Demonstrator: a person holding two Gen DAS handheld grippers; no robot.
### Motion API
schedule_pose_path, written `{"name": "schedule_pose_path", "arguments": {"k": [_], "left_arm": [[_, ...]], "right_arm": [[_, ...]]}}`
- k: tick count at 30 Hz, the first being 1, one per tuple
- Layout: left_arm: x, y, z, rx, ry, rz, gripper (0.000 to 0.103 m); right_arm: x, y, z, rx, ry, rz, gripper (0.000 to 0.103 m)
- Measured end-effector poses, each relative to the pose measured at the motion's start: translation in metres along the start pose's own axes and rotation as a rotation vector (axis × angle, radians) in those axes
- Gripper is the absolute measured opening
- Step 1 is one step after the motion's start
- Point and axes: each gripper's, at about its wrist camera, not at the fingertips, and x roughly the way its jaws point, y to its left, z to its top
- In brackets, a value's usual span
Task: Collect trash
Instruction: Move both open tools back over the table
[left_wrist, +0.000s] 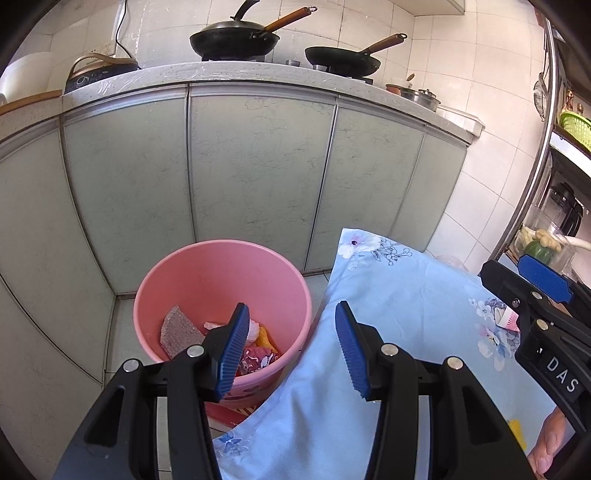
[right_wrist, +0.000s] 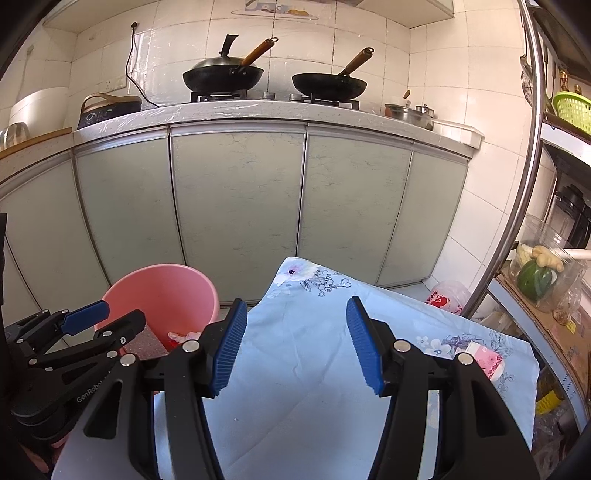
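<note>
A pink bin (left_wrist: 177, 280) stands on the floor left of a table with a light blue floral cloth (left_wrist: 406, 295). It holds trash: a grey sparkly sponge piece (left_wrist: 179, 328) and crumpled wrappers (left_wrist: 255, 360). My left gripper (left_wrist: 291, 350) is open and empty, over the bin's right rim and the table edge. My right gripper (right_wrist: 295, 347) is open and empty above the cloth (right_wrist: 303, 350). A small pink and white wrapper (right_wrist: 489, 360) lies on the cloth at the right; it also shows in the left wrist view (left_wrist: 508, 318). The bin shows at left in the right wrist view (right_wrist: 162, 284).
Grey-green cabinet doors (left_wrist: 251, 166) run behind the bin under a counter with two woks (left_wrist: 236, 40). A metal rack (right_wrist: 532, 155) with a jar and vegetables stands at the right. A plastic bag (right_wrist: 445, 295) lies on the floor past the table.
</note>
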Motion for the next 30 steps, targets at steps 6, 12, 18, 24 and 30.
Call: {"name": "schedule_pose_path", "arguments": {"k": [6, 12, 18, 24, 30], "left_arm": [[-0.004, -0.006, -0.001, 0.014, -0.003, -0.005, 0.048], [-0.006, -0.015, 0.0, 0.033, -0.002, -0.015, 0.048], [-0.009, -0.029, -0.002, 0.064, 0.0, -0.035, 0.048], [-0.005, -0.052, -0.008, 0.105, 0.02, -0.078, 0.048], [-0.003, -0.078, -0.016, 0.171, 0.041, -0.126, 0.048]], "right_arm": [[-0.003, -0.005, -0.003, 0.008, 0.002, -0.006, 0.057], [-0.007, -0.012, -0.006, 0.022, 0.004, -0.017, 0.057], [-0.011, -0.027, -0.015, 0.042, 0.019, -0.036, 0.057], [-0.017, -0.065, -0.04, 0.076, 0.086, -0.054, 0.057], [-0.025, -0.12, -0.078, 0.156, 0.172, -0.046, 0.057]]}}
